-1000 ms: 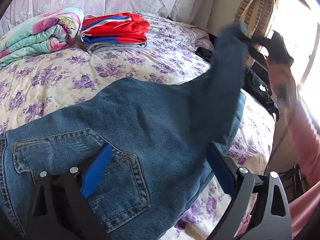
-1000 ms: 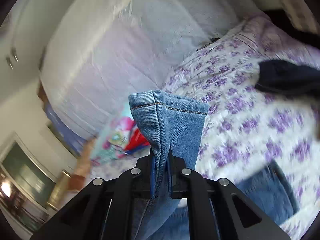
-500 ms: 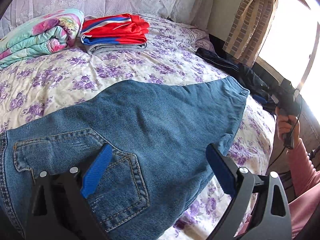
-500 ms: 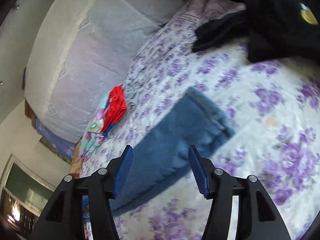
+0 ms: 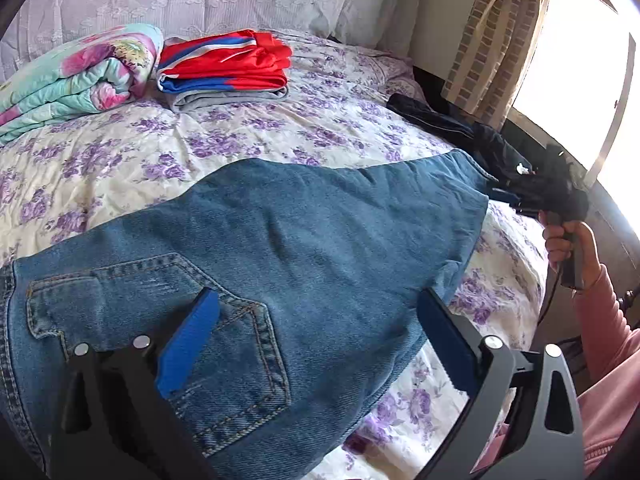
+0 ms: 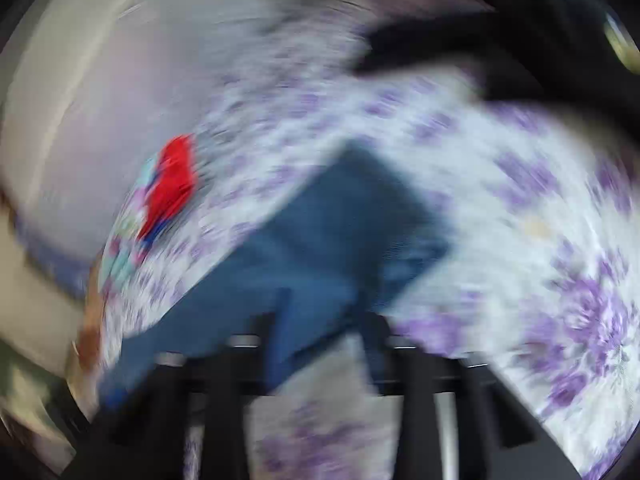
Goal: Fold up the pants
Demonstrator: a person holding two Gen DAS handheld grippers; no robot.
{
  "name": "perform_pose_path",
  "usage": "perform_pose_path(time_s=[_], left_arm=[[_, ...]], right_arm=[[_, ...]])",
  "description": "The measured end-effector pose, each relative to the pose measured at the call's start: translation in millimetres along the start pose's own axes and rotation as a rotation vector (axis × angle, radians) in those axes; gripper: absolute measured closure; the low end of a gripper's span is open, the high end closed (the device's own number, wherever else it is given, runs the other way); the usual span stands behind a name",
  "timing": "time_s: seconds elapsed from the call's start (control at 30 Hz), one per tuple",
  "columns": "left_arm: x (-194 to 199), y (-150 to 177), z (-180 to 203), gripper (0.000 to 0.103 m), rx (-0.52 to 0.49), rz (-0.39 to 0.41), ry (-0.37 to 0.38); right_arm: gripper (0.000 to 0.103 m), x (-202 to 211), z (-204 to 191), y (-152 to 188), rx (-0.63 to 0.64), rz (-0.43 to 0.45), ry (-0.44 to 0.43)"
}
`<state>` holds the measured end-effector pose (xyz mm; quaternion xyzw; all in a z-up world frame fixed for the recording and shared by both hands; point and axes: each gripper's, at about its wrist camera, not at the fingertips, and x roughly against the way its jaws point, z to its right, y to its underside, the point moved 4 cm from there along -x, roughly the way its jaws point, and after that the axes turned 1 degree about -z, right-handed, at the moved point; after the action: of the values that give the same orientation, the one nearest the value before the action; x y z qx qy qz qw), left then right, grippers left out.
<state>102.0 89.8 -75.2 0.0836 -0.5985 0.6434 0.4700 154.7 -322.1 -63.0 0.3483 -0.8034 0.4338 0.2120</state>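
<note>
Blue jeans (image 5: 304, 248) lie flat on the flowered bed, back pocket (image 5: 224, 344) near me, leg hems toward the right edge. My left gripper (image 5: 320, 336) is open, its blue pads (image 5: 188, 344) spread just above the seat and pocket area. My right gripper (image 5: 516, 196) shows in the left wrist view as a dark shape at the leg hem, held by a hand. In the blurred right wrist view the jeans' leg end (image 6: 340, 240) lies ahead of my right gripper (image 6: 324, 344), whose fingers stand apart with nothing between them.
A folded red and blue garment (image 5: 224, 68) on grey cloth and a rolled floral quilt (image 5: 72, 80) sit at the back of the bed (image 5: 240, 136). Dark clothes (image 5: 460, 128) lie at the right edge by the curtain (image 5: 488, 40) and window.
The right gripper held the raised leg hem, laid it flat on the bed and let go. It now moves fast near the hem. The left gripper has stayed still.
</note>
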Motion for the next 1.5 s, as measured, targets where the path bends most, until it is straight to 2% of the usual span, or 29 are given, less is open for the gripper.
perform_pose_path(time_s=[0.1,0.17,0.23,0.3,0.33,0.4,0.43,0.47,0.53,0.6,0.63,0.7,0.73,0.77,0.83,0.97,1.03,1.07,1.17,1.23,1.3,1.37,1.43,1.5], left_arm=[[-1,1,2,0.005,-0.011,-0.005,-0.01],[-2,1,2,0.005,-0.016,-0.011,-0.019],[-6,3,5,0.005,-0.041,-0.036,-0.058],[-6,8,13,0.005,-0.094,-0.049,-0.112],[-5,12,17,0.005,-0.128,-0.058,-0.135],[1,23,28,0.005,-0.224,-0.072,-0.188],[5,26,31,0.005,-0.246,-0.079,-0.191],[8,26,33,0.005,-0.256,-0.083,-0.184],[21,14,39,0.005,-0.254,-0.046,-0.12],[29,2,39,0.004,-0.227,0.018,-0.063],[28,-1,35,0.004,-0.212,0.033,-0.045],[13,2,21,0.004,-0.167,-0.004,-0.047],[0,8,11,0.004,-0.124,-0.061,-0.042],[-5,11,7,0.004,-0.103,-0.079,-0.035],[3,8,9,0.004,-0.104,-0.045,0.001],[3,9,4,0.004,-0.091,-0.05,0.028],[2,8,4,0.004,-0.091,-0.053,0.035],[1,8,4,0.004,-0.09,-0.054,0.04],[2,8,3,0.004,-0.089,-0.054,0.05],[1,7,2,0.004,-0.087,-0.054,0.056],[0,6,0,0.004,-0.082,-0.056,0.064],[0,6,0,0.004,-0.078,-0.057,0.071],[0,5,0,0.004,-0.076,-0.057,0.072],[0,5,-1,0.004,-0.076,-0.057,0.074]], right_arm=[[0.051,-12,-89,20,0.235,-0.054,-0.176],[0.052,-30,-132,40,0.363,-0.107,-0.236],[0.054,-59,-152,59,0.449,-0.185,-0.215],[0.054,-97,-149,88,0.519,-0.324,-0.123],[0.054,-92,-146,97,0.565,-0.295,-0.119],[0.055,-82,-153,102,0.702,-0.304,-0.06],[0.054,-75,-156,100,0.71,-0.318,-0.054],[0.054,-71,-162,92,0.689,-0.348,-0.086],[0.054,-60,-177,75,0.635,-0.35,-0.226],[0.045,-58,-207,48,0.625,-0.325,-0.365],[0.043,-61,-215,42,0.622,-0.315,-0.403],[0.036,-81,-241,24,0.625,-0.331,-0.489],[0.035,-98,-253,19,0.646,-0.344,-0.497],[0.035,-112,-260,16,0.661,-0.355,-0.49],[0.035,-139,-269,17,0.701,-0.41,-0.483],[0.035,-191,-279,38,0.765,-0.615,-0.44],[0.035,-197,-281,52,0.824,-0.69,-0.428],[0.035,-197,-282,58,0.857,-0.738,-0.448],[0.032,-186,-288,69,0.885,-0.862,-0.585],[0.025,-177,-289,73,0.916,-0.917,-0.673],[0.021,-177,-285,79,0.918,-0.975,-0.718],[0.021,-186,-280,87,0.924,-1.033,-0.692],[0.022,-193,-279,89,0.978,-1.011,-0.648],[0.021,-200,-283,87,0.961,-1.001,-0.652]])
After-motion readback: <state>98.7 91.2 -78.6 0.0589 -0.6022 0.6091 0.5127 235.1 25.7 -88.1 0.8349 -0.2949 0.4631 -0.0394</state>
